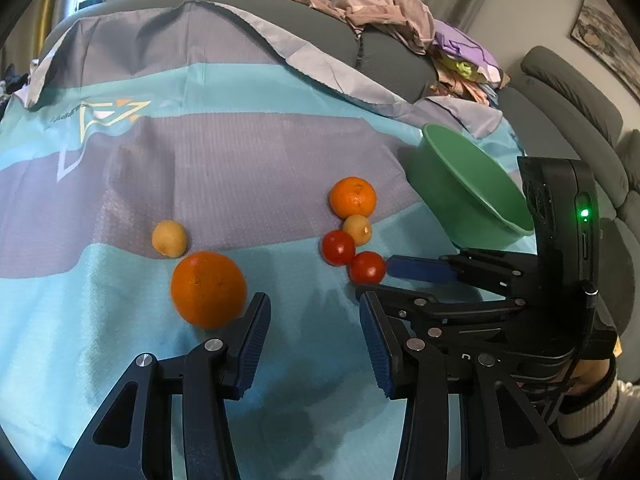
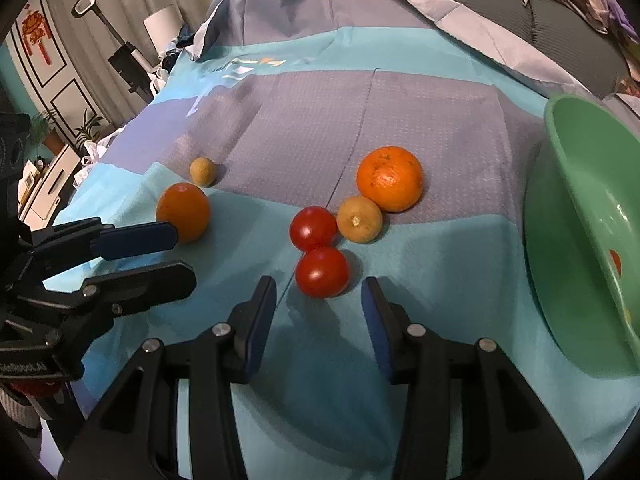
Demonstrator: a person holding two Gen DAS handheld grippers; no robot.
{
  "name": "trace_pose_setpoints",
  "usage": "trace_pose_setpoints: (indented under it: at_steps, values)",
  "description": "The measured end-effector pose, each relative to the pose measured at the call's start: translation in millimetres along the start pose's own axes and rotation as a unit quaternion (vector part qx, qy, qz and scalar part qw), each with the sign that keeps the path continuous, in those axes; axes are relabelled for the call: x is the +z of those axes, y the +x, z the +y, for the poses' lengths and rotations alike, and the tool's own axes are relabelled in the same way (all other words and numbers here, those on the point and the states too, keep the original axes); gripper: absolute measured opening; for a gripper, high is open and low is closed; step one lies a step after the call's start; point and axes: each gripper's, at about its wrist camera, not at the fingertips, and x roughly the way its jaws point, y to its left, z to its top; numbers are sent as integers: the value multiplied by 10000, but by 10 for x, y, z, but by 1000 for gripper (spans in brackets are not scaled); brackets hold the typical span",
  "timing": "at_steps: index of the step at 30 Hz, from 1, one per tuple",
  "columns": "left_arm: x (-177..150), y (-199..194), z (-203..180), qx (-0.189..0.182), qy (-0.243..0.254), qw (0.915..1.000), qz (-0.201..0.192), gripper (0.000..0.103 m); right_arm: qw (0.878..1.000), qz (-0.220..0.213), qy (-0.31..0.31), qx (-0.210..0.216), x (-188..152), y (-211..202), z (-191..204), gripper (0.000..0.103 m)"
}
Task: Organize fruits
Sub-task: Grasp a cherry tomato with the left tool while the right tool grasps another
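Fruits lie on a teal and purple cloth (image 1: pixel 280 160). A large orange (image 1: pixel 208 289) and a small yellow fruit (image 1: pixel 169 238) lie left; it also shows in the right wrist view (image 2: pixel 183 211). A second orange (image 2: pixel 389 179), a yellow fruit (image 2: pixel 359 219) and two tomatoes (image 2: pixel 313 228) (image 2: pixel 322 272) cluster in the middle. A green bowl (image 2: pixel 568 216) stands tilted at the right with fruit inside. My left gripper (image 1: pixel 314 336) is open and empty, right of the large orange. My right gripper (image 2: pixel 318 320) is open and empty, just short of the near tomato.
A pile of crumpled clothes (image 1: pixel 400 20) lies on the grey sofa back (image 1: pixel 384 56) behind the cloth. The right gripper's body (image 1: pixel 560 240) stands beside the green bowl (image 1: pixel 472 188). A cabinet and plants (image 2: pixel 60 148) stand at the far left.
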Motion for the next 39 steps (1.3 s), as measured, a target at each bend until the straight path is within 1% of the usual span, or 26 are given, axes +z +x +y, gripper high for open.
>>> trace_pose_setpoints:
  at_steps: [3,8,10,20,30,36,39]
  values:
    - [-5,19,-9,8,9,10000,26,45,10000,16,-4,-4,7,23,-1,42]
    - [-3,43,-4,15,-13,10000,54,45,10000,20,18,-4,9,47,-11,34]
    - [0,48,-4,11,-19,10000,63,45,10000,7,5,-12,13,58,-18,29]
    - [51,137,-19,-5,-43,9999,150,45,9997,-131,139,154,-38,-16,-75,28]
    - [247,392,-169,-144,125,9993,337,45,9987,-374,245,228,-170,-310,-202,29]
    - [365,617,-303,0,408,9978,526,45,9983,-439,321,227,-210,-373,-281,29]
    - [385,703,-351,153,570,9966,579,45,9980,-470,338,271,-222,-389,-295,29]
